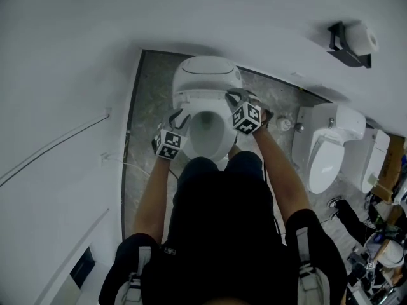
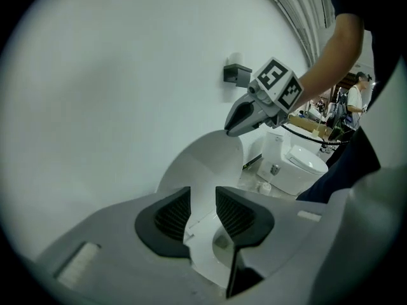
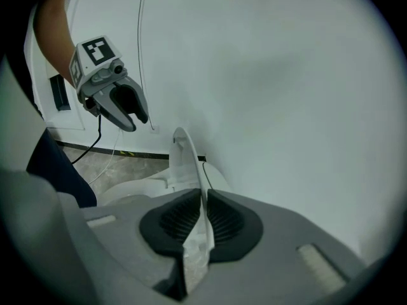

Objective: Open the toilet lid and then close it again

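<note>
The white toilet (image 1: 191,146) stands against the wall with its lid (image 1: 206,81) raised. In the right gripper view the lid (image 3: 184,157) stands upright and edge-on, and my right gripper (image 3: 202,210) is shut on its thin rim. The head view shows that gripper (image 1: 233,96) at the lid's right edge. My left gripper (image 1: 180,117) hovers over the seat's left side. Its jaws (image 2: 202,203) stand open with nothing pressed between them; the lid (image 2: 203,164) and the bowl lie beyond the gap. The right gripper (image 2: 231,129) shows at the lid's top edge.
White walls close in on the left and behind. A second toilet (image 1: 327,151) stands to the right, with a small item (image 1: 284,124) on the stone floor (image 1: 149,107) between them. A paper holder (image 1: 350,43) hangs on the wall. My legs stand before the bowl.
</note>
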